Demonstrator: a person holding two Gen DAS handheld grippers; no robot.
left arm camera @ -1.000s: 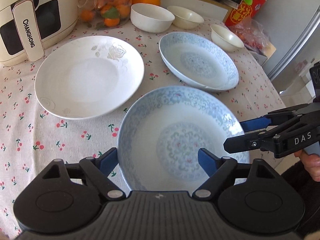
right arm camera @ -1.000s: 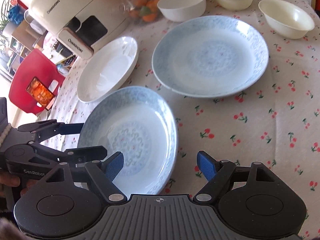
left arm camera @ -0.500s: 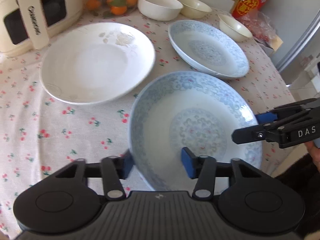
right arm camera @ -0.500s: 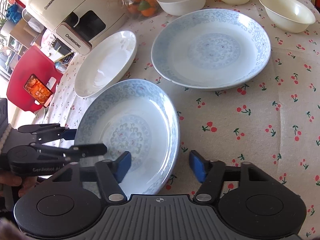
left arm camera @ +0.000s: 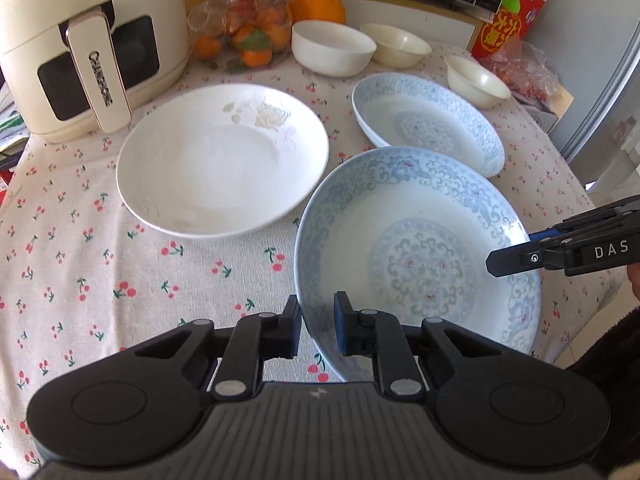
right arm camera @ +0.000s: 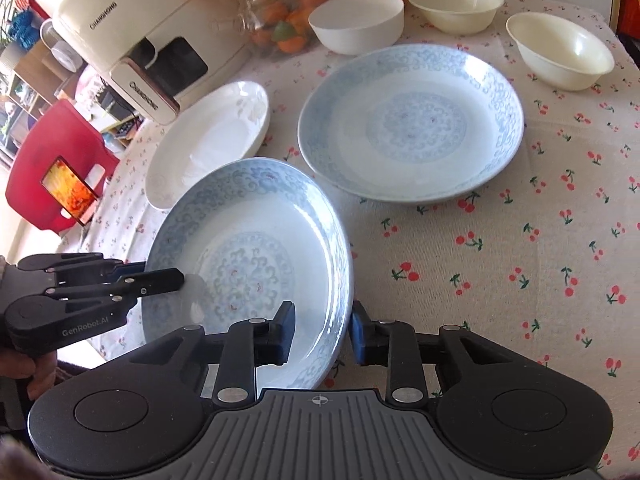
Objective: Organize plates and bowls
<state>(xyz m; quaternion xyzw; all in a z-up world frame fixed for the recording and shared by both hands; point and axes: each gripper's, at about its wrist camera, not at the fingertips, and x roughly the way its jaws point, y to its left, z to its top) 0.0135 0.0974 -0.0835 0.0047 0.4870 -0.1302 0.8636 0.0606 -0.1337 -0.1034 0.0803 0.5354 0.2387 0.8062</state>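
Cherry-print cloth covers the table (left arm camera: 120,272), which carries three deep plates in front and three small bowls behind, beside a cream air fryer (left arm camera: 80,52) and a jar of fruit (left arm camera: 248,32). Both claws have just been closing on the near blue-patterned plate (left arm camera: 420,264), one on each side. The left claw (left arm camera: 318,330) has its pads pinched on the plate's left rim, one inside the dish and one outside. The right claw (right arm camera: 322,330) straddles the opposite rim in the same way, its pads narrowed to the edge and apparently gripping. Holding the rim from two sides likely keeps the wide, shallow dish level for lifting. The second blue plate (right arm camera: 412,124) and the white plate (left arm camera: 220,160) lie flat nearby, probable stacking targets. The bowls (right arm camera: 560,56) stand apart, untouched.
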